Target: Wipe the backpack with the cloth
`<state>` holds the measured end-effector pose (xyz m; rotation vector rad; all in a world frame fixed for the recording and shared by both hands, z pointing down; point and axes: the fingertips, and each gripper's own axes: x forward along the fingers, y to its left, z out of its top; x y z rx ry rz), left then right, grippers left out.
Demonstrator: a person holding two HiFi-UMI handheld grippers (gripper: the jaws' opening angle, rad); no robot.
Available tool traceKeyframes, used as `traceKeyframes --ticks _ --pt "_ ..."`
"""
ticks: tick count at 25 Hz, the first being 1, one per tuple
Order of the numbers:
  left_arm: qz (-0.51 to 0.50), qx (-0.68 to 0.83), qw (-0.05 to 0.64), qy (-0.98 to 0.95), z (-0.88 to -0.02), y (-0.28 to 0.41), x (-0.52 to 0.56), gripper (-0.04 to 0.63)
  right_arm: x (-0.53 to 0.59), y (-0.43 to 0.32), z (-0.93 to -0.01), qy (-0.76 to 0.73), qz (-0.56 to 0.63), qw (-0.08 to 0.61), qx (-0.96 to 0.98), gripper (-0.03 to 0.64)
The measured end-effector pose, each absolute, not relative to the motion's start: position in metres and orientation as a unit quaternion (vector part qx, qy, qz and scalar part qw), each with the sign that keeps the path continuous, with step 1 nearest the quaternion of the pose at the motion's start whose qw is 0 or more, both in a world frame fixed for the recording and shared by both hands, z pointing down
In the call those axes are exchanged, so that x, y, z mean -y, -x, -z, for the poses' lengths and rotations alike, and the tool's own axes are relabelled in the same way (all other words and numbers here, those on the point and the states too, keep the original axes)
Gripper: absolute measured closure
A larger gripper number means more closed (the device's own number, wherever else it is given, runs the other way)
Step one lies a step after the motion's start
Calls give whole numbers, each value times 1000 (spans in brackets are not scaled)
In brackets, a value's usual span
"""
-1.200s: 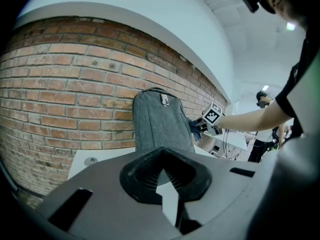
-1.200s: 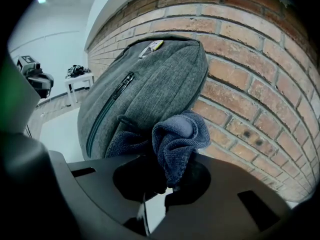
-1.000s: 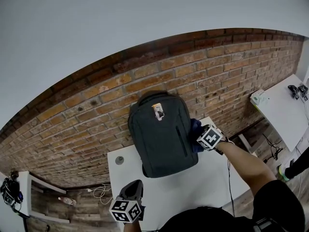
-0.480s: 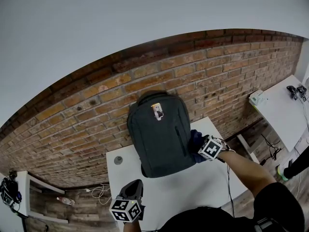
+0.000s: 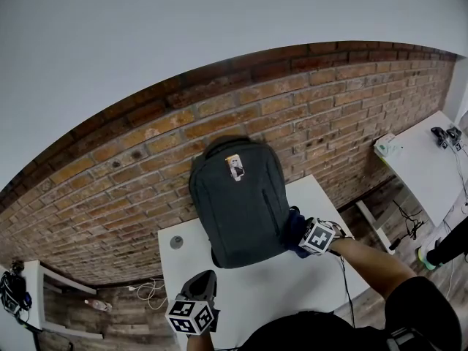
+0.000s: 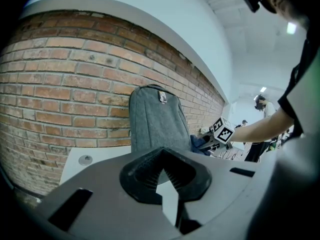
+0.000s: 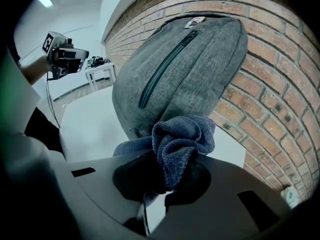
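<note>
A dark grey backpack (image 5: 238,203) stands upright on the white table (image 5: 292,284), leaning against the brick wall. My right gripper (image 5: 303,234) is shut on a bunched blue cloth (image 5: 294,229), which presses against the lower right side of the backpack. In the right gripper view the cloth (image 7: 182,139) bulges out of the jaws just in front of the backpack (image 7: 185,69) and its side zipper (image 7: 162,76). My left gripper (image 5: 206,278) hangs over the table's front edge, shut and holding nothing, a little way short of the backpack (image 6: 157,121).
A round grey grommet (image 5: 175,242) sits in the table's left part. The brick wall (image 5: 110,189) runs right behind the backpack. A second white table (image 5: 424,159) with small items stands at the right. Cables and a shelf lie on the floor at lower left.
My right gripper has slid the cloth down the backpack's right side, from mid height to near its base. The left gripper has not moved.
</note>
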<state>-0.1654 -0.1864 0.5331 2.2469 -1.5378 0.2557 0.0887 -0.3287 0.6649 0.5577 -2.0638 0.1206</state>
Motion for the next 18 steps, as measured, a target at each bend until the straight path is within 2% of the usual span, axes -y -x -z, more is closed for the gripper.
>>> traceKeyframes --ticks 18 --pt "-91 546 209 -806 -540 167 187 601 288 -82 -694 -216 -120 467 849 578"
